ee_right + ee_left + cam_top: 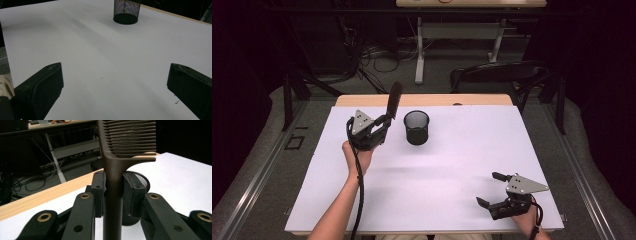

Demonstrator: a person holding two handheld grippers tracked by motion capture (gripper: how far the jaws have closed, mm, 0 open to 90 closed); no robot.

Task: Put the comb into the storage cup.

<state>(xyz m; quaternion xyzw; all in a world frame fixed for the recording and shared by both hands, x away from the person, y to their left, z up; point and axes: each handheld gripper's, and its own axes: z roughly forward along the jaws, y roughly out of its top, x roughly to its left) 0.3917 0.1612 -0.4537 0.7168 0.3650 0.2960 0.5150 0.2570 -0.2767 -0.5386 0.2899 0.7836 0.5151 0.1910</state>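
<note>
The left gripper [379,125] is closed on the handle of a dark comb [393,100]; in the left gripper view both jaws press flat against the handle [112,202], with the toothed head [128,137] above them. The comb's long axis stands near upright, tilted slightly toward 1 o'clock in the high view. A black mesh cup [417,127] stands upright on the table just beside the gripper, at its 3 o'clock, mouth open upward. Judgement: the likely move is to lower the comb into the cup, so the comb must be carried toward 3 o'clock until it is above the rim, with its axis kept vertical. The left hand [357,155] is by far the nearer one.

The right gripper [497,192] rests at the table's 5 o'clock corner, well apart from the cup, jaws spread wide and holding nothing.

The work surface is a white sheet [452,165] laid over a wooden table [422,100], otherwise bare. Beyond it: a grey floor, a dark chair [497,75], loose cables and the legs of another desk [419,50] in a dim room
</note>
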